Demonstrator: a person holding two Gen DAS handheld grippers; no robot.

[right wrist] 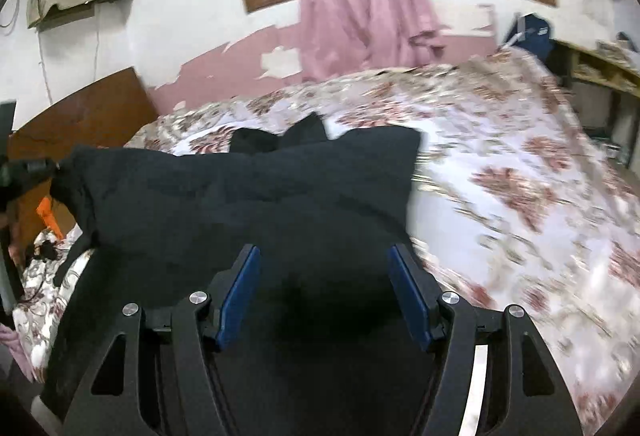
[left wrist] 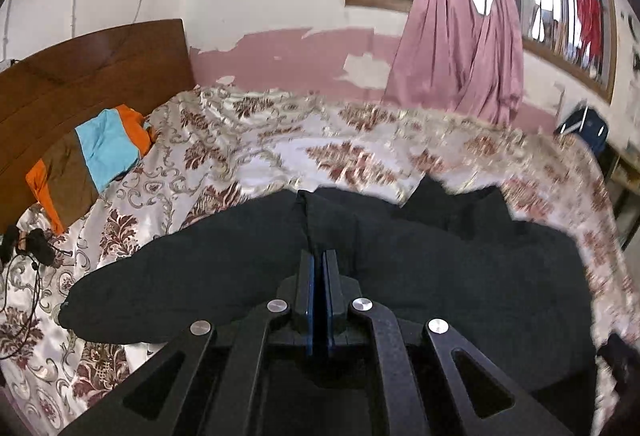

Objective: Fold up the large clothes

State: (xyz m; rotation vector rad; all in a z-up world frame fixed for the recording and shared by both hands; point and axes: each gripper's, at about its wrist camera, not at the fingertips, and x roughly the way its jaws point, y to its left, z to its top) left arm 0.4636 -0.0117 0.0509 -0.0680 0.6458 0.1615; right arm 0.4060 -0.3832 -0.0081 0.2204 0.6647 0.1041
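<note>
Centrally on floral bed: dark garment, soft, limp, bulky, likely best gripped at edge folds; left claw closed, pinching a raised fold; right claw wide open above cloth, empty.

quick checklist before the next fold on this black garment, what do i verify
1. Left gripper clamped on the garment: ok, fingers are together with a fabric ridge pinched at the tips.
2. Right gripper holding cloth: not ok, it is wide open above the garment.
3. Garment lying flat: not ok, it is bunched, with lifted corners.
4. Bedspread free beside the garment for laying it out: ok.
5. Which edge the left gripper holds: cannot tell.
6. Striped cloth by the headboard away from the garment: ok.
</note>
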